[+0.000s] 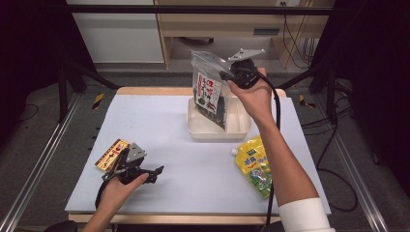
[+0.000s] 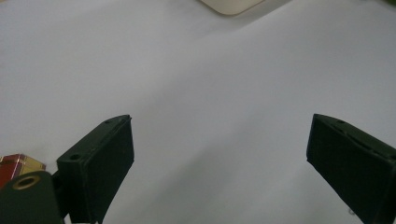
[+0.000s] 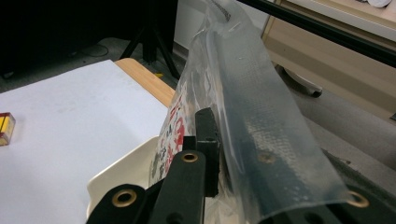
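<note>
We are holding a clear bag (image 1: 209,94) up over the white tub (image 1: 241,129) with our right gripper (image 1: 231,73). Its jaws are pinching the bag's upper edge, clamped tight on the plastic. In the right gripper view the bag (image 3: 252,116) is running between the two black jaws, with the film draped over the far jaw and the red-and-white label (image 3: 175,126) hanging to the near side. The bag is hanging tilted, its dark contents and label facing us, and its lower end is reaching down inside the tub. The tub (image 3: 121,170) is sitting at the far side of the pale mat (image 1: 164,130), right below the gripper.

Our left gripper (image 1: 157,171) is resting low over the near left part of the mat, well apart from the bag. Its jaws are standing wide apart with nothing between them; in the left gripper view we are looking along them at bare mat (image 2: 210,84), with a corner of the tub (image 2: 231,5) at the top edge. A small red-and-yellow box (image 1: 111,153) is lying just beside the left gripper, on its outer side; a corner of the box (image 2: 18,164) is peeking in at the lower left of the left gripper view, and the box (image 3: 6,128) is also showing far off in the right gripper view.

A yellow-green pouch (image 1: 254,165) is lying flat on the mat near our right forearm, just in front of the tub and apart from it.
</note>
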Motion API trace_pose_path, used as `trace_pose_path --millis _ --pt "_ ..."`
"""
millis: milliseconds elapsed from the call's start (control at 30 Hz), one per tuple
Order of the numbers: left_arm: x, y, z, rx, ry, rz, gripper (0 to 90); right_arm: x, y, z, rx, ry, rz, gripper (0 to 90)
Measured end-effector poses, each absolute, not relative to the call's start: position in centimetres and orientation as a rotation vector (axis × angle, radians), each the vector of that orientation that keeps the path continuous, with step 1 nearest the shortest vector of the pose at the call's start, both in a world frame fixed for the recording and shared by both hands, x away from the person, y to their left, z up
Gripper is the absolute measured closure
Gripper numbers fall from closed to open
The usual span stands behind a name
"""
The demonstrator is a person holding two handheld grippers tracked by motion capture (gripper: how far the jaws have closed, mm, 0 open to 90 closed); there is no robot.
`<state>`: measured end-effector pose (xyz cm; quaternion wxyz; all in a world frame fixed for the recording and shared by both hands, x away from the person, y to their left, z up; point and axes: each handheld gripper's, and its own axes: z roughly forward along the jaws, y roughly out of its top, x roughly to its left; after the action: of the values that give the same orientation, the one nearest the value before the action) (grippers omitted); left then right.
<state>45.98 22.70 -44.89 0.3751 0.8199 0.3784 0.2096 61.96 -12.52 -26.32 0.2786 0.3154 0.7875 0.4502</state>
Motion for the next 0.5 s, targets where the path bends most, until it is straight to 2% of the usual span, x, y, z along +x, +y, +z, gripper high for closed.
trace_pose_path --millis 500 --pt "45.9 22.6 -45.0 2.111 0.974 0.535 7.3 61.5 -11.8 -28.0 0.843 2.132 1.197 87.1"
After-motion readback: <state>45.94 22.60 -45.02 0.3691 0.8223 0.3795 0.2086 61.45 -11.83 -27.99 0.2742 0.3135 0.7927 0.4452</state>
